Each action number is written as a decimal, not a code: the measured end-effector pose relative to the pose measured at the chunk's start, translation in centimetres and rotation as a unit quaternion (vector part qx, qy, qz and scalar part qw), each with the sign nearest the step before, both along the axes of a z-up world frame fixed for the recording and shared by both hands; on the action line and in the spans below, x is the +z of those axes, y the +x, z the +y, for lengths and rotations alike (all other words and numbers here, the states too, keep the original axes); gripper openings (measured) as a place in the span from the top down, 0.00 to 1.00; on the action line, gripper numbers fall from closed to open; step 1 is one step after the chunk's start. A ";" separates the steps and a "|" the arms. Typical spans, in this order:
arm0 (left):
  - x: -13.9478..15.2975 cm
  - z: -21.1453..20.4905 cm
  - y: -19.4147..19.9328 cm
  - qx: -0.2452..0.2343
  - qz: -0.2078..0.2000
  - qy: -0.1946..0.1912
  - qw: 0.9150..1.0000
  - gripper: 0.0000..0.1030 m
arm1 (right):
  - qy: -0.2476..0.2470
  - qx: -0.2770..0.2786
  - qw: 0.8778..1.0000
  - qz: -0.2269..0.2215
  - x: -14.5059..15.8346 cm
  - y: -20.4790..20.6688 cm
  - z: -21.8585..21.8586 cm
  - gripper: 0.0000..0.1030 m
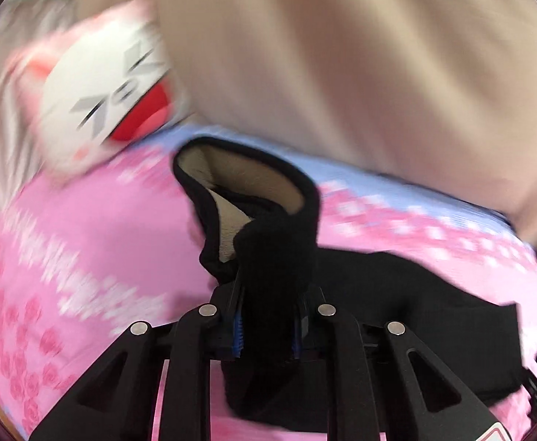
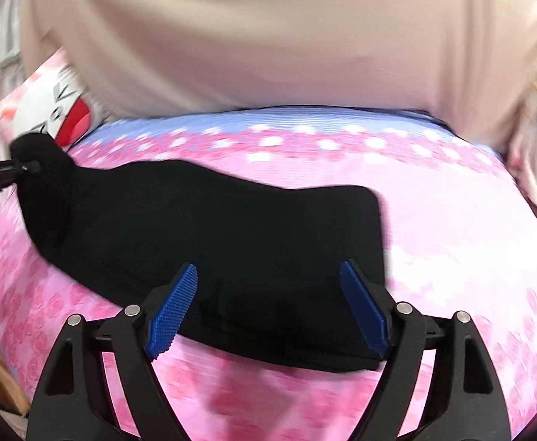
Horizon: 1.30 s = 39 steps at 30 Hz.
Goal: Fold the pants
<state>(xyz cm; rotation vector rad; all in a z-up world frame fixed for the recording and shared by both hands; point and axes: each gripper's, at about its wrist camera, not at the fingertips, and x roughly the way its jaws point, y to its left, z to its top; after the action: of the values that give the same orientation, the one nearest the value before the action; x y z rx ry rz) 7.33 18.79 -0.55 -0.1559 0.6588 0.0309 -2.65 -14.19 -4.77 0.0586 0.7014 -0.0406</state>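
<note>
The black pants (image 2: 209, 228) lie across a pink flowered bedspread (image 2: 452, 239). My left gripper (image 1: 268, 316) is shut on one end of the pants (image 1: 268, 228) and holds it raised, so its beige fleece lining shows. That gripper also shows at the left edge of the right wrist view (image 2: 0, 172), clamped on the lifted end. My right gripper (image 2: 268, 305) is open and empty, its blue pads (image 2: 175, 308) spread just above the near end of the pants.
A white and red plush toy (image 1: 99, 99) lies at the bed's far left. A person in a beige top (image 2: 268, 36) stands along the far edge of the bed. Both views are blurred.
</note>
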 end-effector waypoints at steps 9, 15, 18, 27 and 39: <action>-0.2 -21.8 -1.5 -0.213 0.007 0.058 0.975 0.85 | 0.024 -0.096 0.995 -0.013 -0.1 -4.4 -9.5 0.24; -6.3 -30.7 -3.5 -0.266 0.056 0.122 0.955 0.85 | 0.035 -0.122 0.992 -0.007 -1.2 -6.4 -14.0 0.24; -7.5 -32.7 -5.3 -0.250 0.030 0.182 0.950 0.85 | 0.044 -0.124 0.991 0.001 -2.0 -6.4 -15.2 0.24; -6.7 -32.6 -5.8 -0.237 0.030 0.202 0.950 0.78 | 0.050 -0.078 0.996 0.000 -1.9 -3.4 -13.8 0.24; -4.6 -27.7 -6.7 -0.226 0.033 0.153 0.962 0.70 | 0.027 -0.050 0.998 -0.003 0.2 -0.8 -9.5 0.24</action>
<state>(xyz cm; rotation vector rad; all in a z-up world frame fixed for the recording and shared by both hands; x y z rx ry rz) 0.67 -8.91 -5.15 0.2969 0.7352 -0.3023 -3.47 -23.67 -4.59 0.1456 0.6929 -0.1180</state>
